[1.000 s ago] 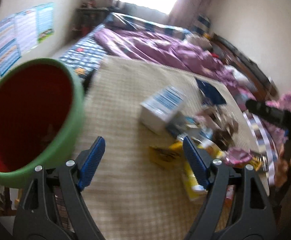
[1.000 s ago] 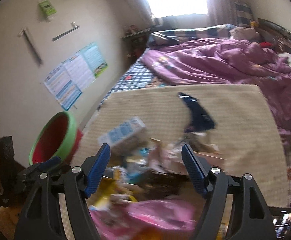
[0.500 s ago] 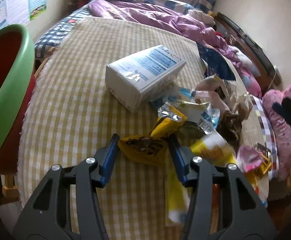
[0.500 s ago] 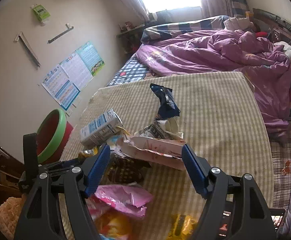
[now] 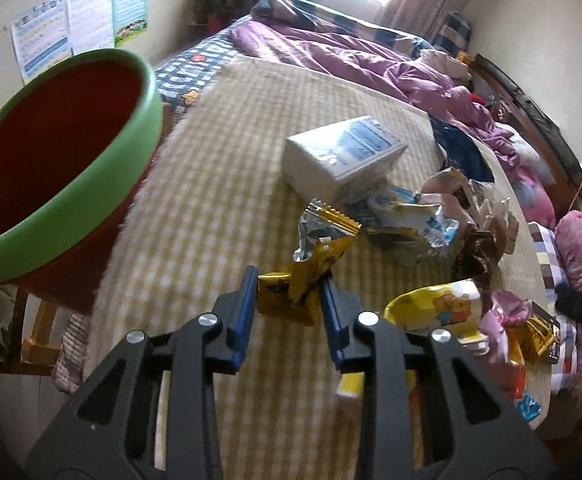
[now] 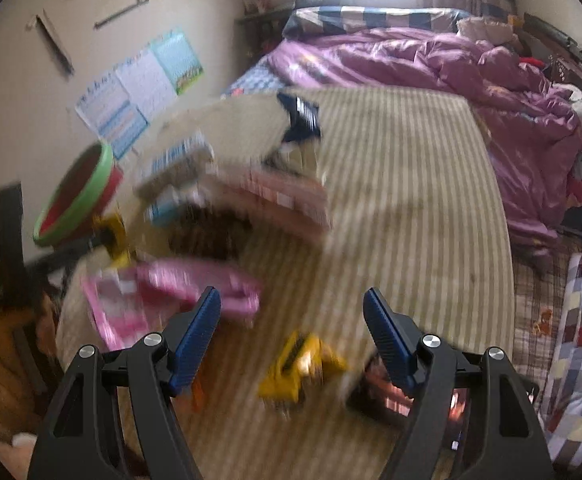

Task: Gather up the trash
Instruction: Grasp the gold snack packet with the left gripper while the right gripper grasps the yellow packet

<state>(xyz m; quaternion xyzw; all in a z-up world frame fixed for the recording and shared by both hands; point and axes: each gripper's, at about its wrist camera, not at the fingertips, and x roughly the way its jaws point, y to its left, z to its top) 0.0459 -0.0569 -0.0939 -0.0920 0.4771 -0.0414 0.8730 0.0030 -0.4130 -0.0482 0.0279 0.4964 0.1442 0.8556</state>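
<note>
Now | left gripper (image 5: 289, 296) fingers just closed, clamped on yellow snack wrapper (image 5: 299, 280) | right gripper (image 6: 292, 322) fingers held apart, nothing gripped.

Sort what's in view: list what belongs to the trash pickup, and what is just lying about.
Job:
- left gripper, jaws just closed on the yellow wrapper
- right gripper, open
- red-and-green bin
- white carton
- pink wrapper

Lying about:
- purple duvet
- wall posters
- checked tablecloth

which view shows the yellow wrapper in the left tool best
The left wrist view: the yellow wrapper is sharp and central, pinched in the left tool, whose jaws have just been closing. The right wrist view shows it only as a small blurred yellow patch at the left.
</note>
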